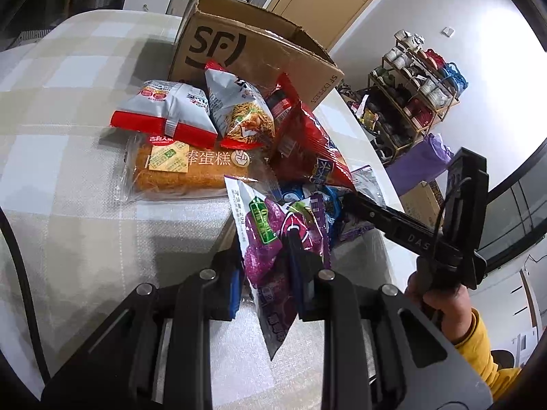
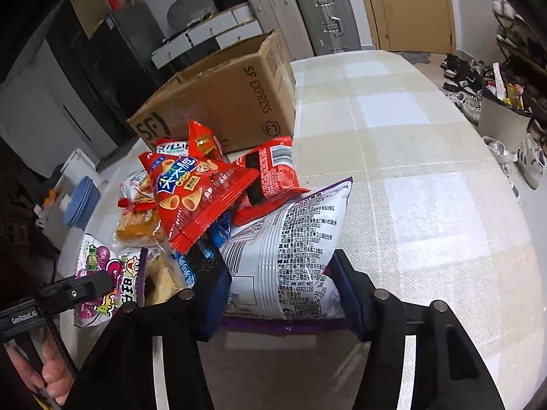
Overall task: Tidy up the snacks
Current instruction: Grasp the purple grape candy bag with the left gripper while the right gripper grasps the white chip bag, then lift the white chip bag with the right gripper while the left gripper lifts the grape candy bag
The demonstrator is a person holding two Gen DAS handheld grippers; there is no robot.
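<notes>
A heap of snack packets lies on the checked tablecloth before an open SF Express cardboard box, also in the right wrist view. My left gripper is shut on a purple-and-white candy packet, also seen in the right wrist view. My right gripper stands wide around a white-and-purple puffed bag, fingers at its sides; whether they press it I cannot tell. It shows in the left wrist view reaching into the heap. A red cone-crisps bag lies on top.
A cake loaf packet, red-and-white bags and a noodle-snack bag lie near the box. A shoe rack stands beyond the table edge. Suitcases and drawers stand behind the box. The tablecloth stretches right.
</notes>
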